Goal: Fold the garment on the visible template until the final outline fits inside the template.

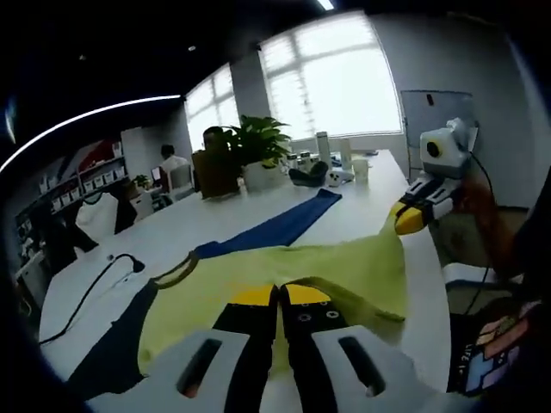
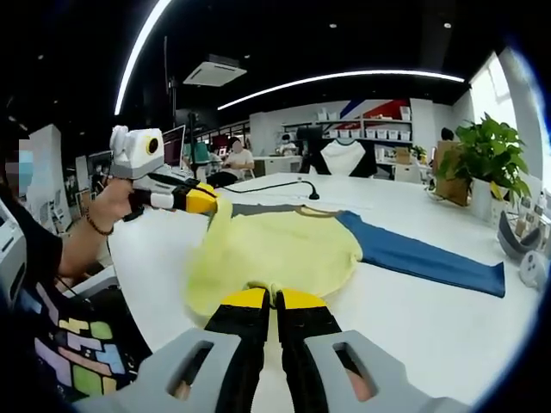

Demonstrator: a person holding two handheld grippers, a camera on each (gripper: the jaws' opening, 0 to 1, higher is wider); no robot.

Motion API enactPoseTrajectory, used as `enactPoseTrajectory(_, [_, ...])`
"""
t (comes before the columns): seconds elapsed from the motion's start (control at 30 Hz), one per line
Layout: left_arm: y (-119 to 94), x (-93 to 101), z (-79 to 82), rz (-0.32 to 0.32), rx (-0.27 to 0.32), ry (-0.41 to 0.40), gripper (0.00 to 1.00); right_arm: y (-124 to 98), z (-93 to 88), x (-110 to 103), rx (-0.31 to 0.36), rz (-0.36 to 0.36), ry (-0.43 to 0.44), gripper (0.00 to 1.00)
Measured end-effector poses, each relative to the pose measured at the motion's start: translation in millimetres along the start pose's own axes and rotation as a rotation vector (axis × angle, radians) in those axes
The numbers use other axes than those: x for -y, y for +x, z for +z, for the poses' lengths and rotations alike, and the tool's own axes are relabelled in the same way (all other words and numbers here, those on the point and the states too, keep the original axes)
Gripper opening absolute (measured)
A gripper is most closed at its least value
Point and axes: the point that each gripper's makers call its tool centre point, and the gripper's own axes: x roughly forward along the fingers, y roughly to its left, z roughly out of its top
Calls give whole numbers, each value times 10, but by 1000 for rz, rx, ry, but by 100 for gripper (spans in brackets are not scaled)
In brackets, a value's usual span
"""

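My left gripper [image 1: 277, 297] is pinched tight on the near edge of the yellow-green shirt [image 1: 284, 271], jaws together w/ cloth between. My right gripper [image 2: 274, 301] is likewise clamped on the shirt's [image 2: 275, 249] hem, no gap. The shirt hangs lifted between both, partly over the white table [image 2: 413, 318]. Beyond it a blue strip [image 2: 422, 258] lies flat on the table. Farther back: a black cable [image 1: 90, 288], a potted plant [image 1: 256, 151], windows [image 1: 331, 82].

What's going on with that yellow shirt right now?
Left gripper and right gripper: jaws shut on yellow-green fabric garment, lifted mid-fold. Blue sleeve flat on white table. Nothing in the way.
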Motion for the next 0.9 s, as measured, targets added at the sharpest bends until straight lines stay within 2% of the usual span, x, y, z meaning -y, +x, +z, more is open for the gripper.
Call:
enactPoseTrajectory(0.13, [227,-11,-104,-19,-36,-14,3,18,-34,-13,-11,5,2,1])
enactPoseTrajectory(0.43, [570,-9,-395,-42,-117,-53,3,18,-81,0,-25,3,9,1])
enactPoseTrajectory(0.77, [741,17,-642,-43,-186,-62,3,33,-102,-18,-31,7,11,1])
enactPoseTrajectory(0.9, [767,8,-701,-36,-193,-75,3,9,-88,-8,-26,9,11,1])
